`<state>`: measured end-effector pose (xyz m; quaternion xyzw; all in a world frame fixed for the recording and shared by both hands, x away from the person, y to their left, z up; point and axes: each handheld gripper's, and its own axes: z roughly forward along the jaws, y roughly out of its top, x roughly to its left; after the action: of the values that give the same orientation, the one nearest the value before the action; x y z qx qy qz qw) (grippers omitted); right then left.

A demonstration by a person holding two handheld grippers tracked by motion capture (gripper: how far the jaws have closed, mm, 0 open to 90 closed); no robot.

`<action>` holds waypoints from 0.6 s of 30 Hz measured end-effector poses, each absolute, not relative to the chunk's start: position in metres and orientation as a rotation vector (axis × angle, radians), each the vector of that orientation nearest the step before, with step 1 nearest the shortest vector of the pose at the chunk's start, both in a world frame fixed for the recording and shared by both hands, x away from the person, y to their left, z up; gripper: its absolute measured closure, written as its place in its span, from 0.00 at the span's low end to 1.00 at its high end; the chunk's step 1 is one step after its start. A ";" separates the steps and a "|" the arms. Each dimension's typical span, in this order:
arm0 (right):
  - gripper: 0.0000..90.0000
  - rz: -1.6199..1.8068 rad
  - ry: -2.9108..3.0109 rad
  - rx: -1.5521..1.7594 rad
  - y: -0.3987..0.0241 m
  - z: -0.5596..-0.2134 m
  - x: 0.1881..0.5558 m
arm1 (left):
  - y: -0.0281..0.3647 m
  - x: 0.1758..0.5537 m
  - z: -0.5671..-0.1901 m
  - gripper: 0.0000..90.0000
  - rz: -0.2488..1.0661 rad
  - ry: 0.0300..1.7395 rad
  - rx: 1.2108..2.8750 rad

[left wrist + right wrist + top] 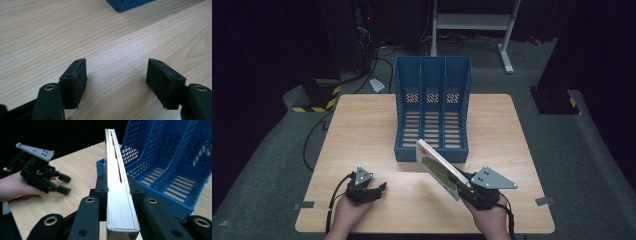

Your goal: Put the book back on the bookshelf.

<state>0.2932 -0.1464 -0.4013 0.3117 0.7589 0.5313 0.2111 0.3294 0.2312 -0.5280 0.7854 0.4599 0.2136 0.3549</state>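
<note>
A thin book [437,167] with a white and green cover is held tilted above the table's front right, just before the blue three-slot file holder [432,100]. My right gripper [460,184] is shut on its lower edge. In the right gripper view the book's page edge [117,182] stands upright between the two black pads [101,188], with the file holder [170,170] behind it to the right. My left gripper [381,189] rests low at the table's front left, jaws open. Between its fingertips [116,80] lies only bare wood.
The light wooden table [362,130] has open surface left of the file holder and along the front. The holder's corner [125,5] shows far off in the left gripper view. Beyond the table are a dark floor, cables and a white stand [472,22].
</note>
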 end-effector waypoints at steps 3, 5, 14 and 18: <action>0.84 1.485 2.087 0.872 -0.148 -0.396 0.296 | 0.231 0.330 -0.528 0.33 0.554 1.198 2.029; 0.84 1.481 2.081 0.874 -0.149 -0.392 0.298 | 0.231 0.330 -0.528 0.32 0.555 1.199 2.030; 0.84 1.463 2.006 0.912 -0.158 -0.375 0.310 | 0.231 0.330 -0.528 0.31 0.551 1.197 2.031; 0.84 1.453 1.974 0.932 -0.162 -0.372 0.316 | 0.231 0.330 -0.528 0.31 0.551 1.197 2.031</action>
<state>0.3164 -0.1623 -0.3717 0.3434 0.7276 0.5355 0.2568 0.3296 0.2307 -0.5283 0.7850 0.4625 0.2131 0.3528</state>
